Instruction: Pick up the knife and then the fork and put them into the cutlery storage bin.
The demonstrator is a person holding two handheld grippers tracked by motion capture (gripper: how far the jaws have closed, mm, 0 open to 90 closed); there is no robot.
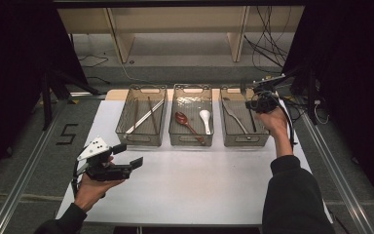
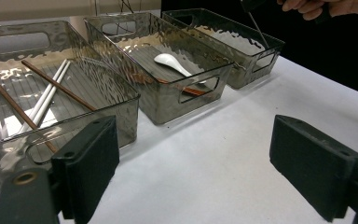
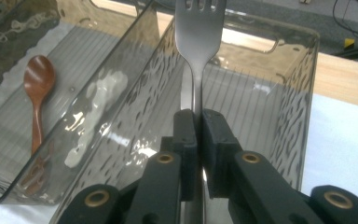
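Note:
Three smoked-plastic trays stand in a row at the back of the white table (image 1: 195, 185). My right gripper (image 1: 254, 105) (image 3: 198, 126) is shut on the handle of a metal fork (image 3: 199, 28) (image 1: 252, 121). The fork hangs tines-down into the right tray (image 1: 246, 140) (image 3: 279, 93), where a second fork (image 1: 234, 117) lies flat. Over the table's front left, my left gripper (image 1: 129, 155) (image 2: 193, 172) hovers open with nothing between its jaws, facing the trays.
The left tray (image 1: 139, 139) (image 2: 126, 100) holds white chopsticks (image 2: 46, 98) and brown chopsticks (image 2: 58, 84). The middle tray (image 1: 190, 140) (image 2: 168, 105) holds a brown spoon (image 1: 182, 120) (image 3: 38, 81) and a white spoon (image 1: 205, 119) (image 2: 170, 60). Cables lie on the floor beyond the table.

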